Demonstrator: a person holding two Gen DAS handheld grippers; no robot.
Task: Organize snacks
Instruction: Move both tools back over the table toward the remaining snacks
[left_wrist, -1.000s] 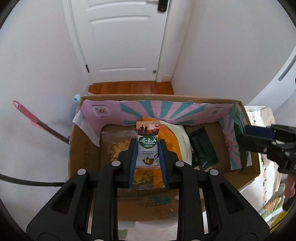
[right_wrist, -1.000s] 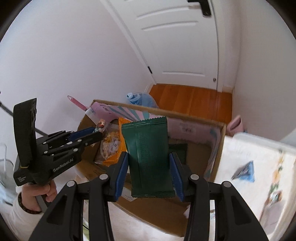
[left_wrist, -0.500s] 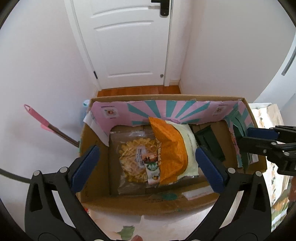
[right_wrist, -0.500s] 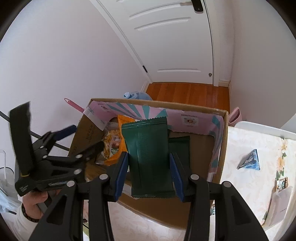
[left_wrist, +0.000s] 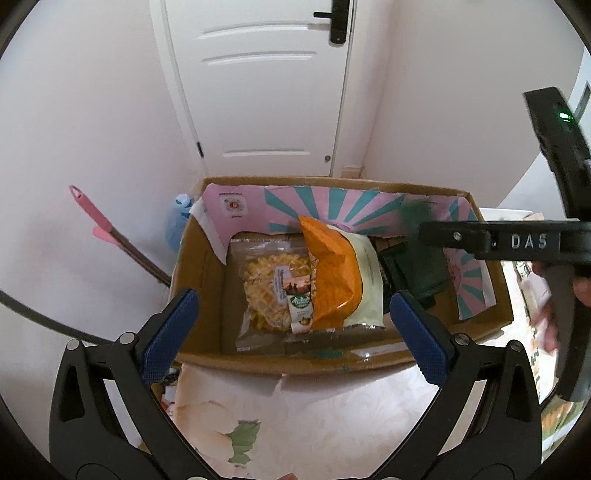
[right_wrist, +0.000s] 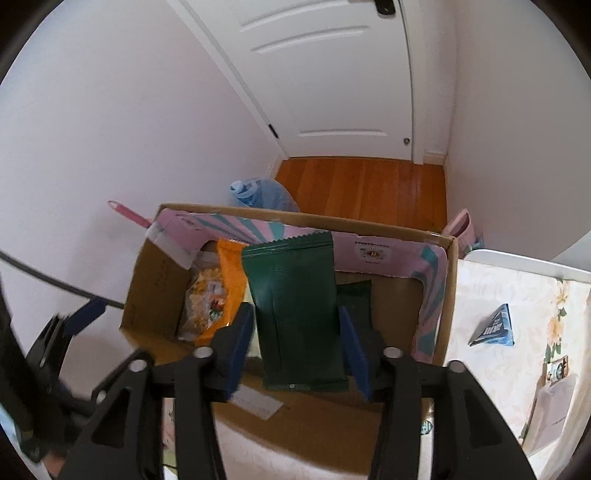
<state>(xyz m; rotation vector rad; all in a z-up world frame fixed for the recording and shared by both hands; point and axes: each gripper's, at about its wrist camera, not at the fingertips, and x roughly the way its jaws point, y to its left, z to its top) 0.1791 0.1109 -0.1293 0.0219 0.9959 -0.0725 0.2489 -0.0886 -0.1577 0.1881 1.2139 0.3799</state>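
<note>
A cardboard box (left_wrist: 199, 280) with a pink and teal liner holds snacks: a clear waffle bag (left_wrist: 266, 291), a small white and green packet (left_wrist: 301, 308) lying on it, an orange bag (left_wrist: 332, 269) and a dark green packet (left_wrist: 417, 273). My left gripper (left_wrist: 291, 332) is open and empty above the box's near wall. My right gripper (right_wrist: 297, 341) is shut on a dark green snack packet (right_wrist: 295, 314) and holds it over the box (right_wrist: 448, 295), above another green packet (right_wrist: 356, 301). The right gripper also shows in the left wrist view (left_wrist: 424, 230).
The box stands on a floral cloth (left_wrist: 314, 417). A blue triangular packet (right_wrist: 495, 328) and other small items lie on the cloth to the right of the box. A pink-handled tool (left_wrist: 107, 229) and a blue water jug (right_wrist: 258, 194) are beyond the box by the wall.
My left gripper opened and dropped the white and green packet onto the waffle bag, then drew back. My right gripper carried the green packet forward over the box.
</note>
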